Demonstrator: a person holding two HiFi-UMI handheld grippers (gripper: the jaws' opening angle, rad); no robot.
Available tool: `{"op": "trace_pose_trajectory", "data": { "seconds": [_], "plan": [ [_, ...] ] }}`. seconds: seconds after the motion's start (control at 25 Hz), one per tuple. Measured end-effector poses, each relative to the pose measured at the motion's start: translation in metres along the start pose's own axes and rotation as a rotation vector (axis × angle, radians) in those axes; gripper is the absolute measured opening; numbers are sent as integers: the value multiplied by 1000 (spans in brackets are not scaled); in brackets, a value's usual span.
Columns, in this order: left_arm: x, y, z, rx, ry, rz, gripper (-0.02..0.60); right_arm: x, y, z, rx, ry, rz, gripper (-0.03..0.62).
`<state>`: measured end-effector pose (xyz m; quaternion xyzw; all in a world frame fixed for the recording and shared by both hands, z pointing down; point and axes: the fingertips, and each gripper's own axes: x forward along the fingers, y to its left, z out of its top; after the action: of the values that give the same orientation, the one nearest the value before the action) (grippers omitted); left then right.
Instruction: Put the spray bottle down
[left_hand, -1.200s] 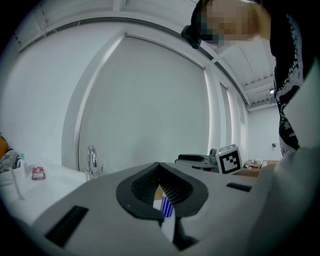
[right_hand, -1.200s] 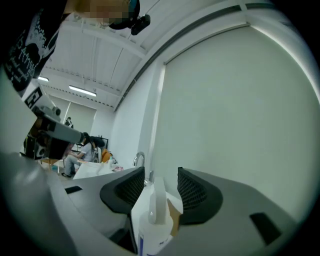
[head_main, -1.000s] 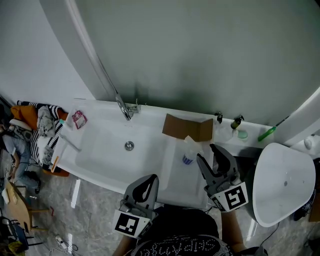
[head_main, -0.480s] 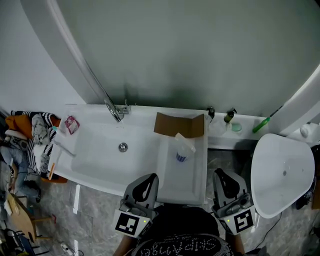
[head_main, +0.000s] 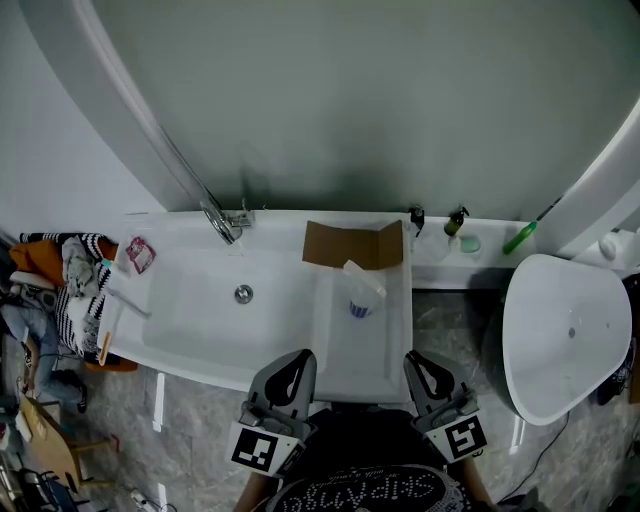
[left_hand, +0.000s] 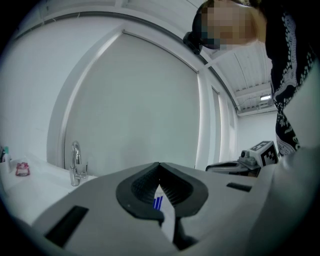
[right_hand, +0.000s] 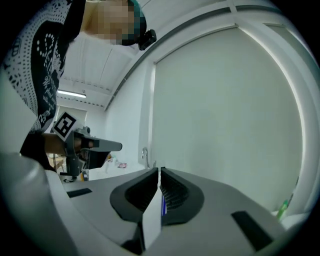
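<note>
One spray bottle (head_main: 362, 292) stands upright (head uppermost).

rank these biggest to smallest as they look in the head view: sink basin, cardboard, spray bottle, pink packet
1. sink basin
2. cardboard
3. spray bottle
4. pink packet
The last two look close in size. The bottle stands upright, nearer the camera, so their order is unsure.

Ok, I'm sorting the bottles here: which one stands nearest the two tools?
The spray bottle with the blue label, on the white tray. The two small dark-topped bottles stand farther back on the ledge.
</note>
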<state>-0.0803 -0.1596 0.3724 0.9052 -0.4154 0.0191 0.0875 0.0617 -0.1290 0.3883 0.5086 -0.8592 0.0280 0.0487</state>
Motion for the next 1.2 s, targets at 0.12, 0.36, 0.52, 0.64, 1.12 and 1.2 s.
{"op": "trace_pose_trajectory", "data": {
  "seconds": [0.12, 0.36, 0.52, 0.64, 1.12, 1.2],
  "plan": [
    [-2, 1, -1, 0, -20, 4, 0, 3, 0, -16, 30, 55, 1, 28],
    [-5, 16, -13, 29, -70, 5, 0, 21, -3, -18, 46, 63, -4, 28],
    [-27, 21, -25, -18, -75, -26, 0, 16, 10, -31, 26, 71, -14, 28],
    [-37, 29, -26, -5, -82, -37, 0, 12, 13, -39, 16, 64, -35, 28],
    [-48, 46, -21, -29, -116, -30, 0, 13, 29, -38, 20, 73, -44, 28],
    [-47, 45, -21, -29, -115, -33, 2, 14, 28, -36, 18, 65, -46, 28]
  ]
}}
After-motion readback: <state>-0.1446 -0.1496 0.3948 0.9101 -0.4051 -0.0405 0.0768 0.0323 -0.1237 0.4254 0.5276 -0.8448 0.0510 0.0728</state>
